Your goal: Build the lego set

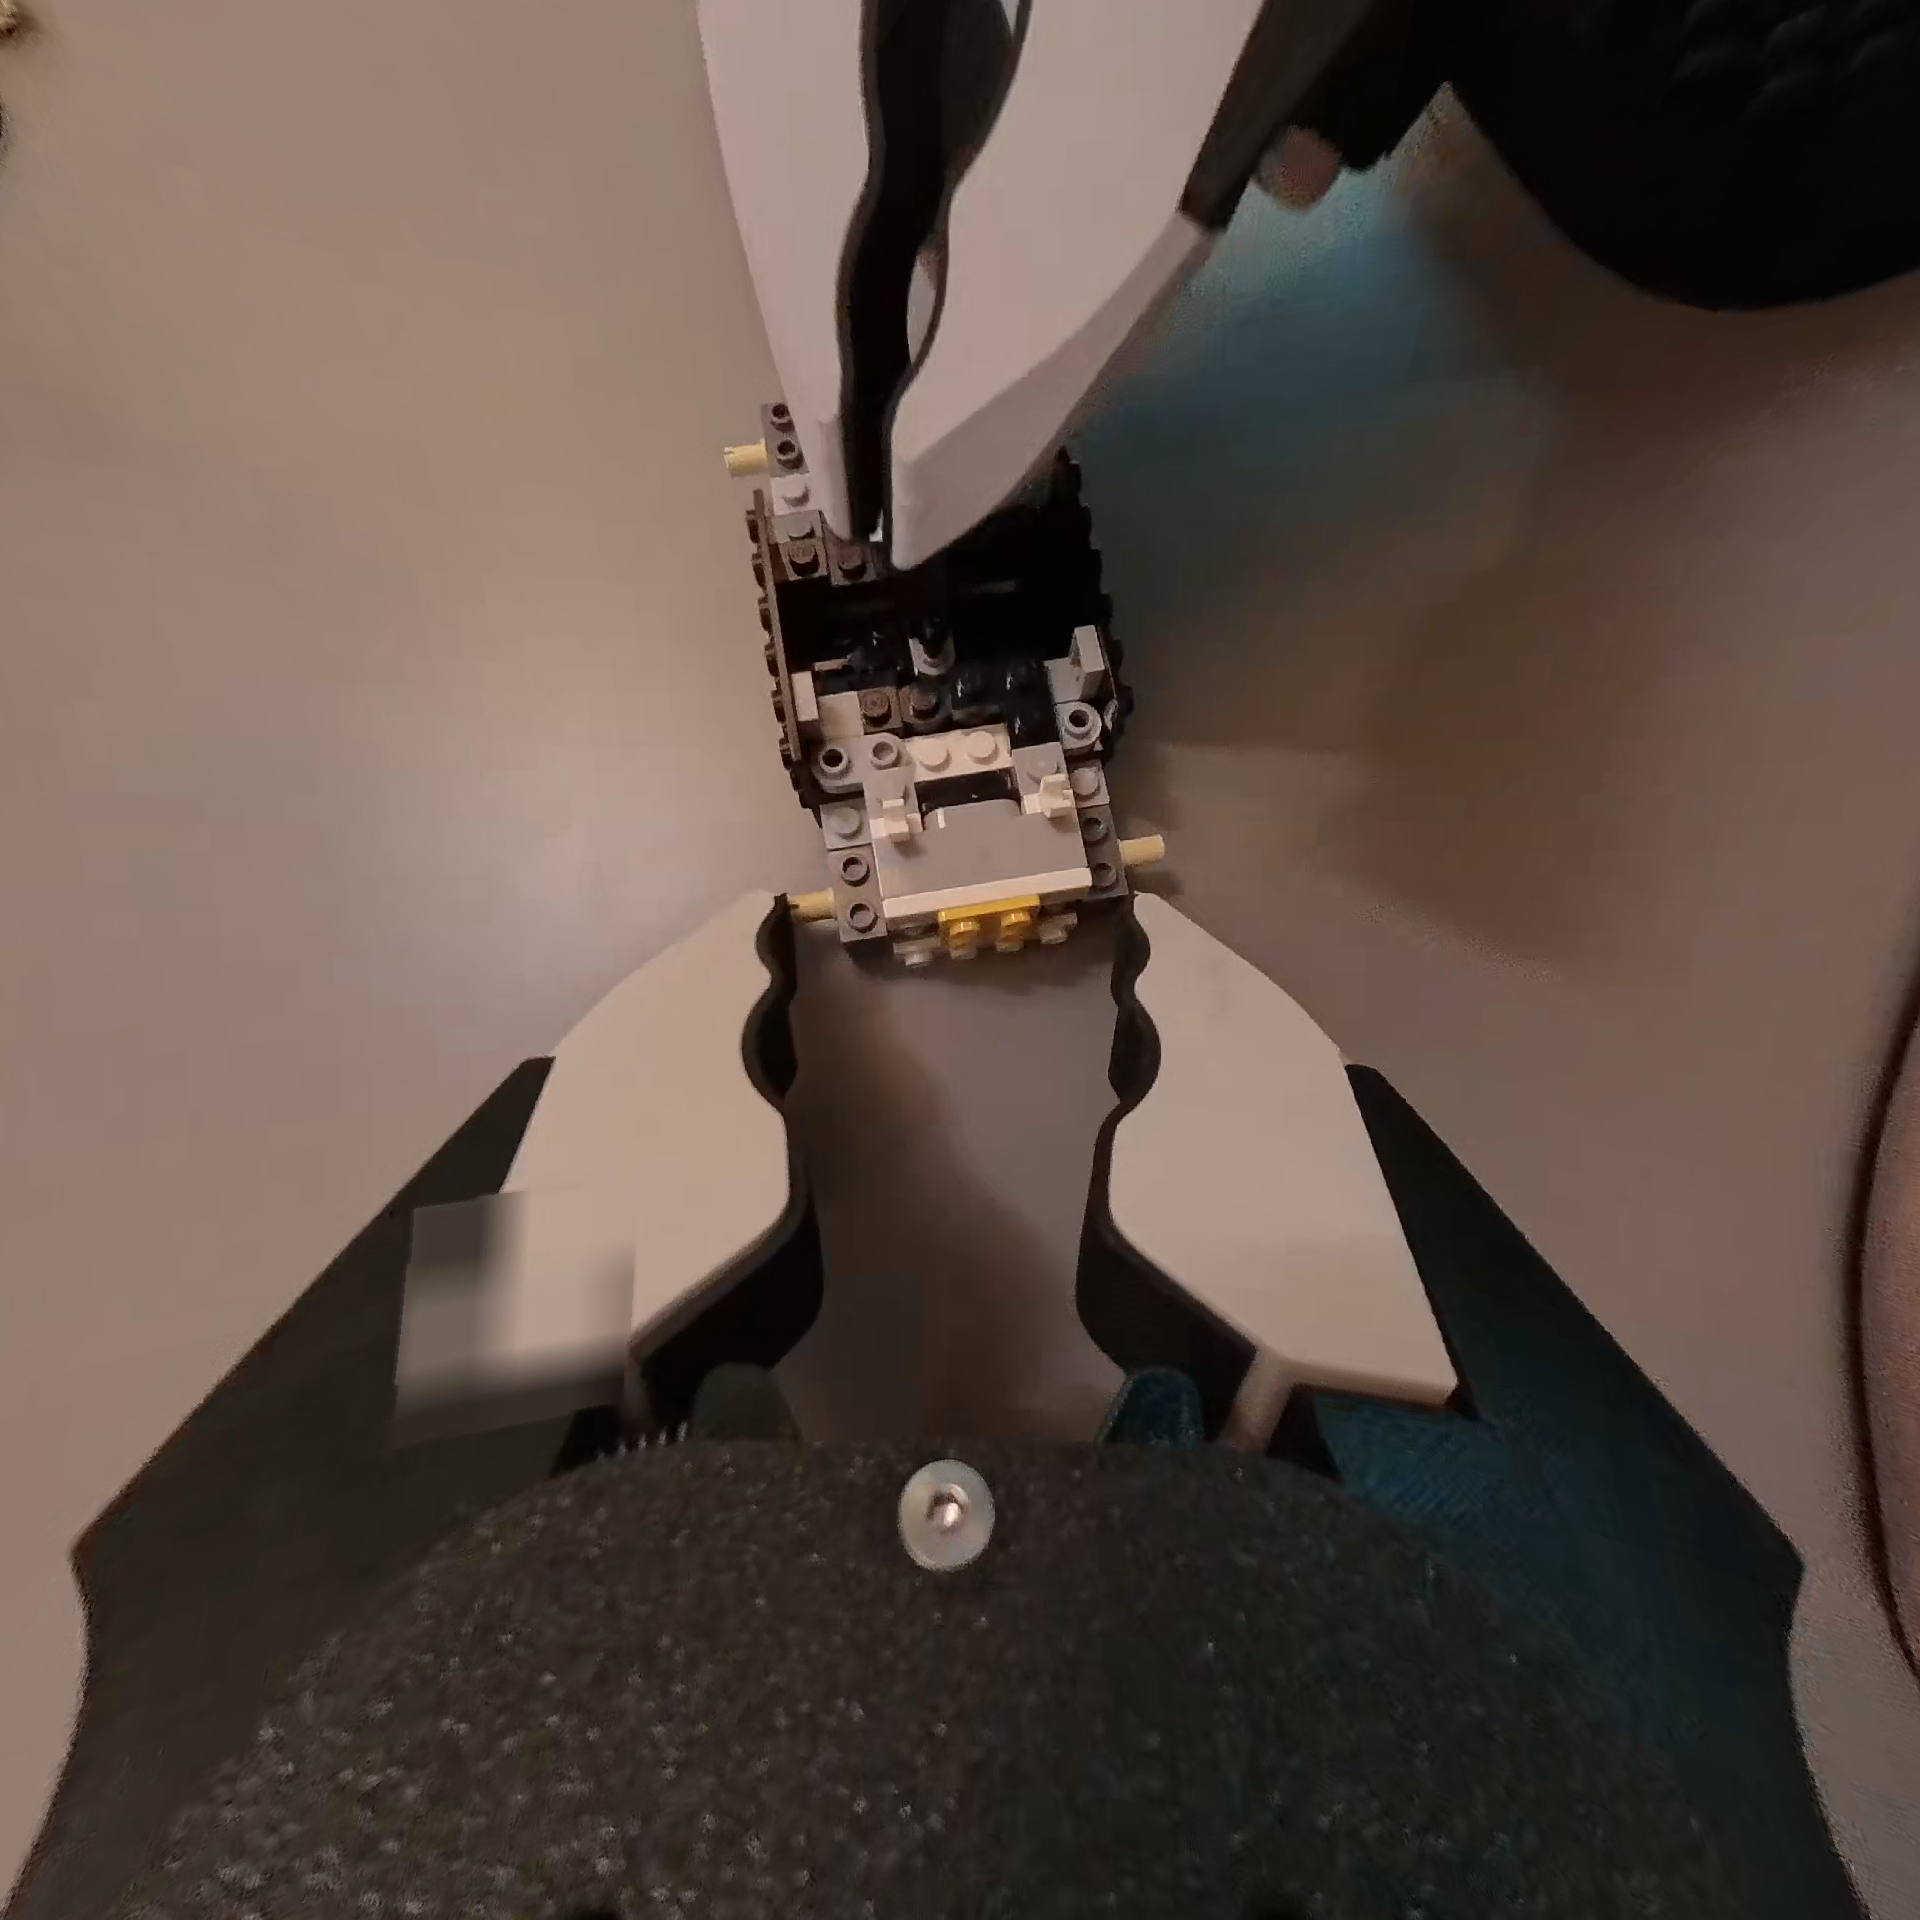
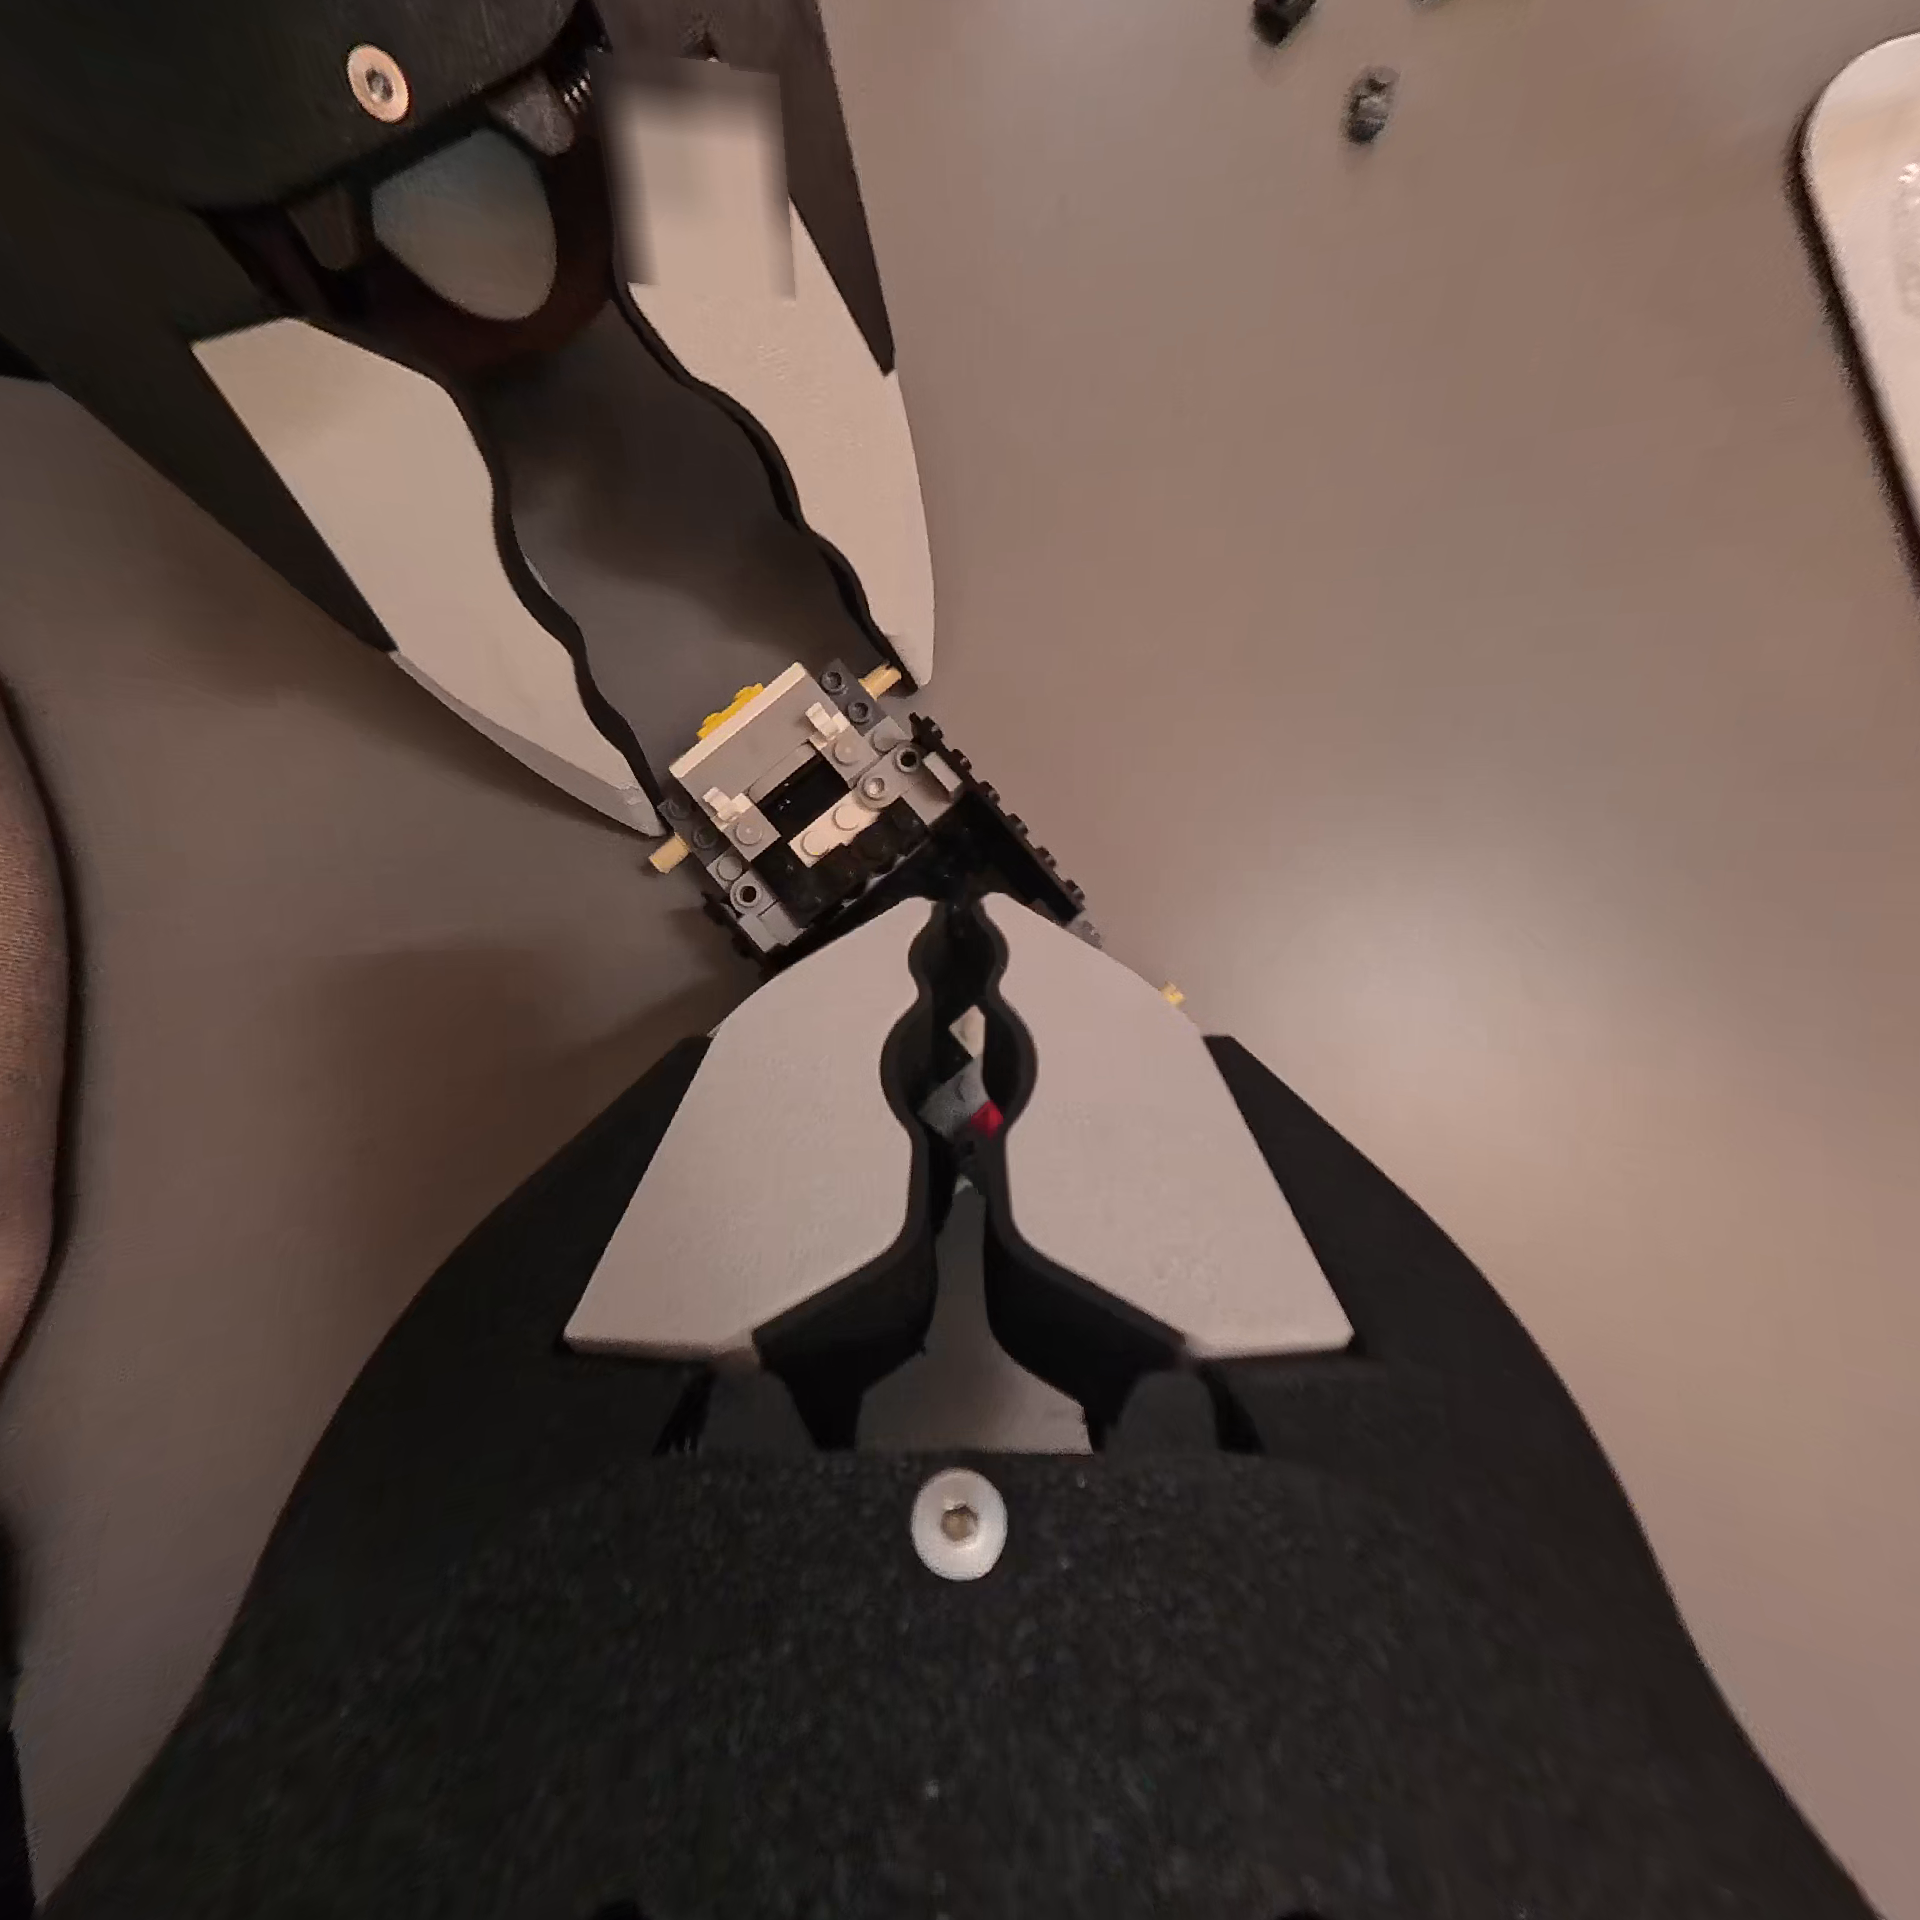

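Note:
The lego build (image 1: 966,769) is a grey, black and white vehicle frame with a yellow plate at its near end and tan axle pins on its sides. It lies on the table just ahead of my left gripper (image 1: 954,920). The left gripper is open, its fingertips flank the build's near end, and the pads do not press on it. My right gripper (image 2: 951,909) is shut, with its tips down on the black rear part of the build (image 2: 821,800). It comes in from the top in the left wrist view (image 1: 871,545). The open left gripper (image 2: 779,748) shows in the right wrist view.
A white tray edge (image 2: 1860,260) stands at the far right. Small dark loose pieces (image 2: 1371,104) lie at the back of the beige table (image 2: 1403,623). A person's dark sleeve (image 1: 1662,156) is at the top right of the left wrist view. My hands' fingertips stand some 6 cm from each other.

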Demonstrator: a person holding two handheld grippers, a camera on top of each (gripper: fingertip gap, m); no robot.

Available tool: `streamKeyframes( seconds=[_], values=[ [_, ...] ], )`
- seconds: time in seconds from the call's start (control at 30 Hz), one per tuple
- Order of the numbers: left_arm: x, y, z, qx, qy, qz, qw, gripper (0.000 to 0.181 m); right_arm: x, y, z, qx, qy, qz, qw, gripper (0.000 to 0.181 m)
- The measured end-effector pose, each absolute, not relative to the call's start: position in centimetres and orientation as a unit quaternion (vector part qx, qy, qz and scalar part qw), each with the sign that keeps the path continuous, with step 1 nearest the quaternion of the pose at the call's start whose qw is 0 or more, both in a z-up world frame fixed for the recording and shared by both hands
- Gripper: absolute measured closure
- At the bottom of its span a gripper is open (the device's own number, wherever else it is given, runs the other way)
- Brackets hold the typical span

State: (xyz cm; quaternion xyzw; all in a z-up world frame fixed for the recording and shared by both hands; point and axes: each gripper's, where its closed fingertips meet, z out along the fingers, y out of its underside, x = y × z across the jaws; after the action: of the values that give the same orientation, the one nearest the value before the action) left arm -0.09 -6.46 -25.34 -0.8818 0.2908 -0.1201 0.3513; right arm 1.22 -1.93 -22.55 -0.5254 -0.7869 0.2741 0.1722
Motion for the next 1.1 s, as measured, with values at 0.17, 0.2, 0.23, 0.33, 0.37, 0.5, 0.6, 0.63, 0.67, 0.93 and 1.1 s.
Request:
streamKeyframes(
  seconds=[0.17,0.2,0.23,0.33,0.37,0.5,0.6,0.63,0.67,0.93,1.1],
  values=[
    [-0.5,-5.9,-25.0,-0.871,0.311,-0.087,0.371,0.123,2.8,0.3,-21.7,-0.54,-0.761,0.306,0.188,0.164],
    [-0.6,-5.8,-24.9,-0.865,0.323,-0.071,0.377,0.123,3.4,0.6,-22.0,-0.541,-0.764,0.304,0.179,0.156],
    [-0.7,-5.7,-24.8,-0.858,0.338,-0.054,0.384,0.123,3.9,0.9,-22.4,-0.543,-0.764,0.303,0.173,0.149],
    [-1.0,-5.3,-24.2,-0.822,0.396,0.02,0.408,0.123,4.5,1.3,-23.1,-0.544,-0.748,0.352,0.144,0.136],
    [-1.1,-5.1,-24.0,-0.805,0.419,0.051,0.417,0.123,4.5,1.4,-23.1,-0.546,-0.736,0.379,0.13,0.134],
    [-1.1,-4.5,-23.1,-0.716,0.505,0.172,0.45,0.123,3.7,0.9,-22.9,-0.519,-0.716,0.463,0.068,0.133],
    [-1.2,-4.1,-22.3,-0.653,0.545,0.245,0.466,0.123,2.9,0.1,-22.6,-0.489,-0.723,0.486,0.042,0.157],
    [-1.6,-4.0,-21.9,-0.633,0.553,0.271,0.469,0.123,2.6,0.2,-22.2,-0.475,-0.727,0.492,0.059,0.159],
    [-2.1,-3.8,-21.3,-0.611,0.557,0.299,0.476,0.123,2.4,0.0,-21.1,-0.454,-0.727,0.51,0.077,0.162],
    [-4.7,-3.3,-14.1,-0.493,0.542,0.417,0.538,0.117,1.5,-1.0,-13.9,-0.275,-0.746,0.384,0.469,0.166],
    [-5.7,-3.2,-14.1,-0.51,0.525,0.413,0.542,0.115,1.7,-0.8,-12.2,-0.182,-0.729,0.219,0.622,0.165]
  ],
)
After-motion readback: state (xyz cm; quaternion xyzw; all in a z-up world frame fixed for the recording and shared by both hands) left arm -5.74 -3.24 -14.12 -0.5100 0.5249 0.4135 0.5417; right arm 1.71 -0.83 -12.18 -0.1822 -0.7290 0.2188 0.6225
